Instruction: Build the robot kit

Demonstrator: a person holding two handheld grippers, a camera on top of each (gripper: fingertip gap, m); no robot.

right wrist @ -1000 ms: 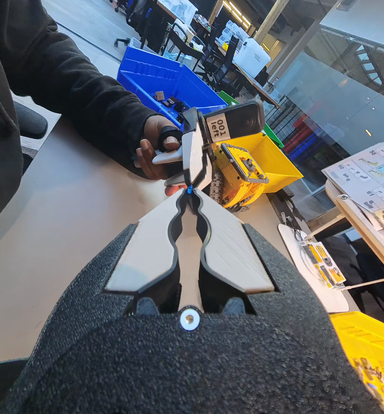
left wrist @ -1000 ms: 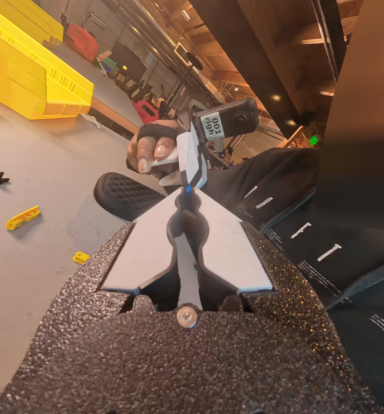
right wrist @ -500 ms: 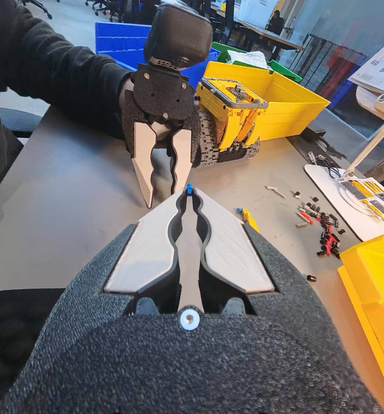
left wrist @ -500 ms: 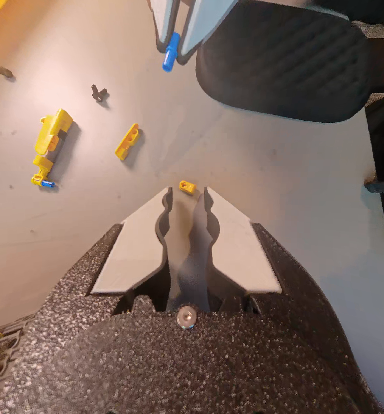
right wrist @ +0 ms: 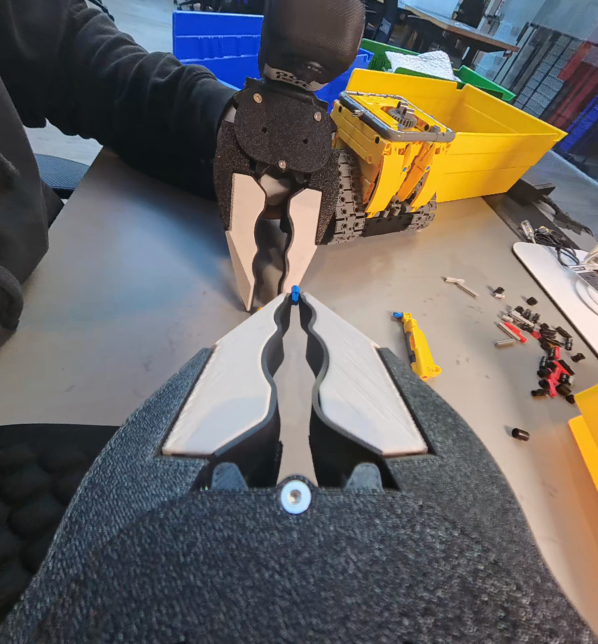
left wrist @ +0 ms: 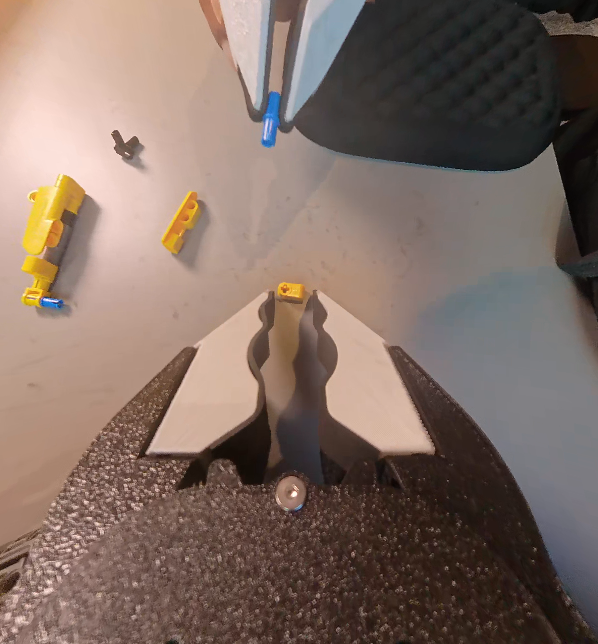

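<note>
Left wrist view looks down on a grey table (left wrist: 412,244). At the far left lies a yellow assembly (left wrist: 48,231) with a small blue pin at its lower end. To the right of it, well apart, lies a short yellow beam (left wrist: 182,222), and above these a small black connector (left wrist: 125,143). In the middle the left gripper (left wrist: 290,296) points at the table with its jaws a little apart. A small yellow connector (left wrist: 291,291) lies on the table just between the two tips; if the tips touch it I cannot tell. At the top the right gripper (left wrist: 271,120) comes in from above, its jaws closed on a blue pin (left wrist: 270,120), which sticks out past the tips. At the upper right is a black chair armrest (left wrist: 447,87).

In the right wrist view, a black sleeve (right wrist: 116,104) is at the left, and the left gripper (right wrist: 267,296) stands tips down on the table, with jaws a little apart. The right gripper (right wrist: 294,295) is in the middle, jaws nearly together, pinching the blue pin (right wrist: 294,294) at the very tips, just beside the left gripper's tips. Behind is a blue bin (right wrist: 217,45), then a yellow tracked model (right wrist: 388,163) and a yellow bin (right wrist: 492,139). To the right on the table lies the yellow assembly (right wrist: 419,348), and farther right a scatter of small black and red pins (right wrist: 545,348).
</note>
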